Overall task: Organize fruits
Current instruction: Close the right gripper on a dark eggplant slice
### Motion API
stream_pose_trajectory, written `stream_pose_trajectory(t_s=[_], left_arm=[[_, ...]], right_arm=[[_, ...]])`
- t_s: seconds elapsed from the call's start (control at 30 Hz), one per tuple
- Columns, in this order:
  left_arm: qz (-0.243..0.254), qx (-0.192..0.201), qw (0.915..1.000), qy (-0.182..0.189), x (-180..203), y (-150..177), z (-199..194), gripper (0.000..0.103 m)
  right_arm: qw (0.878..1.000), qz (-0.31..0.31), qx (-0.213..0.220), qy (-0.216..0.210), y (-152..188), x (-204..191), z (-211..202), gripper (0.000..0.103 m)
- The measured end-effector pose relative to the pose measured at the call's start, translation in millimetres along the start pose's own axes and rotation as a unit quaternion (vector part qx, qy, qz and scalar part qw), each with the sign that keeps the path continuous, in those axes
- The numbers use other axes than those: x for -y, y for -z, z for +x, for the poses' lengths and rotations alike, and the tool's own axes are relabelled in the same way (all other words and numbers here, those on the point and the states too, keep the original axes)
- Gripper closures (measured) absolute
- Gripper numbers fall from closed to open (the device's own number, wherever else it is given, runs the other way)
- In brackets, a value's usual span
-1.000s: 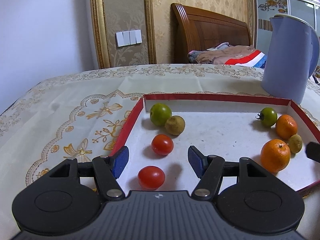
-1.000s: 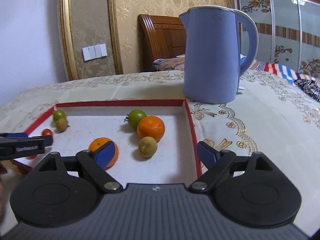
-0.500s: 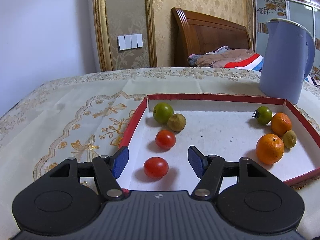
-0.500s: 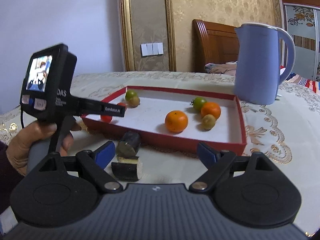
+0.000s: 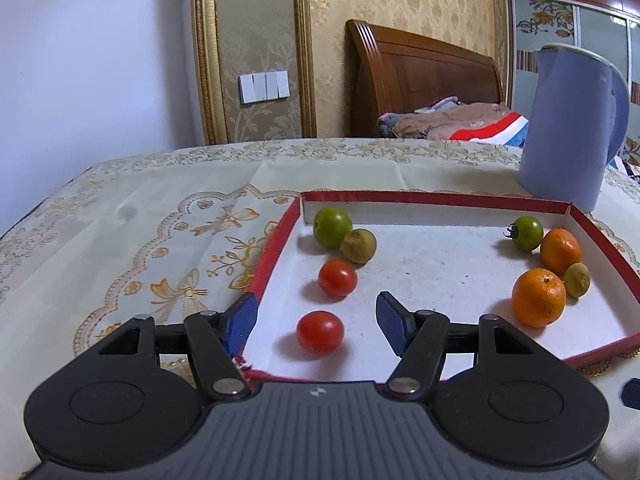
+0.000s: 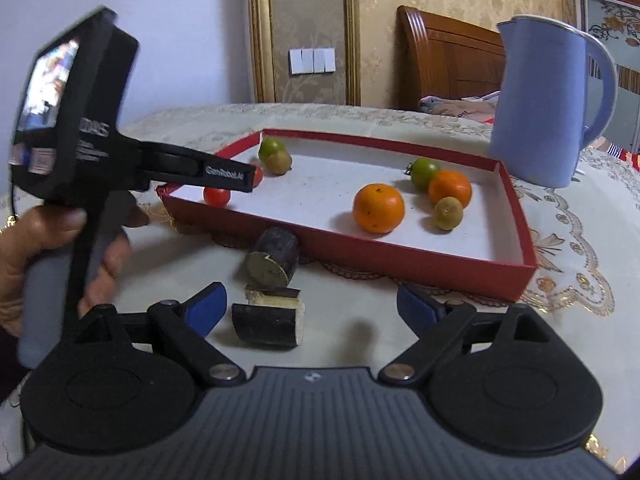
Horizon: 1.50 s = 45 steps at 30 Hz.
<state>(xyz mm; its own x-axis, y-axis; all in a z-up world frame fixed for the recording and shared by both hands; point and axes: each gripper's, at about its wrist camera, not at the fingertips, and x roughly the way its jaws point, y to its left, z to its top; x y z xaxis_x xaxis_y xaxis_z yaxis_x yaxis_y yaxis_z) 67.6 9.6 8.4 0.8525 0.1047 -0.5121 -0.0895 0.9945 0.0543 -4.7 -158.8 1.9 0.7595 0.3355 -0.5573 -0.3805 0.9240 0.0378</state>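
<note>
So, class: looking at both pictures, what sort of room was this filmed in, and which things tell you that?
Most likely a bedroom at home. A wooden headboard stands behind the table with folded bedding against it, and wardrobe doors show at the right.

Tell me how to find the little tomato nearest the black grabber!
Find the red-edged tray in front of the blue kettle. At its near left corner lies a red tomato, between the left gripper's open jaws. A second red tomato lies farther back.

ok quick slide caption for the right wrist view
Right gripper opening over dark cut pieces beside a red tray of fruit.
</note>
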Motion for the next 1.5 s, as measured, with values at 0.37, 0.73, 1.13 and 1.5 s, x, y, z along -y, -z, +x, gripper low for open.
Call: stream_pose_trajectory(t_s=[0.37,0.73,1.13,1.5], left_arm=[[-0.015,0.02,0.9997,0.005,-10,6,-18,0.029],[-0.019,0.019,0.9992,0.029,-14,13,-32,0.029],[0.003,0.006,0.9985,0.055,-3,21,-39,0.029],[0.021,-0.014,0.9959,0.087,14,27,-44,0.029]], right_arm=[[1.0,-0.015,-0.02,0.0,-1,-9,12,0.043],[1.0,-0.015,-0.013,-0.008,-1,-9,9,0.071],[0.999,0.04,0.0,0.023,8,16,-10,0.071],[0.99,0.095,0.02,0.101,7,56,-17,0.071]])
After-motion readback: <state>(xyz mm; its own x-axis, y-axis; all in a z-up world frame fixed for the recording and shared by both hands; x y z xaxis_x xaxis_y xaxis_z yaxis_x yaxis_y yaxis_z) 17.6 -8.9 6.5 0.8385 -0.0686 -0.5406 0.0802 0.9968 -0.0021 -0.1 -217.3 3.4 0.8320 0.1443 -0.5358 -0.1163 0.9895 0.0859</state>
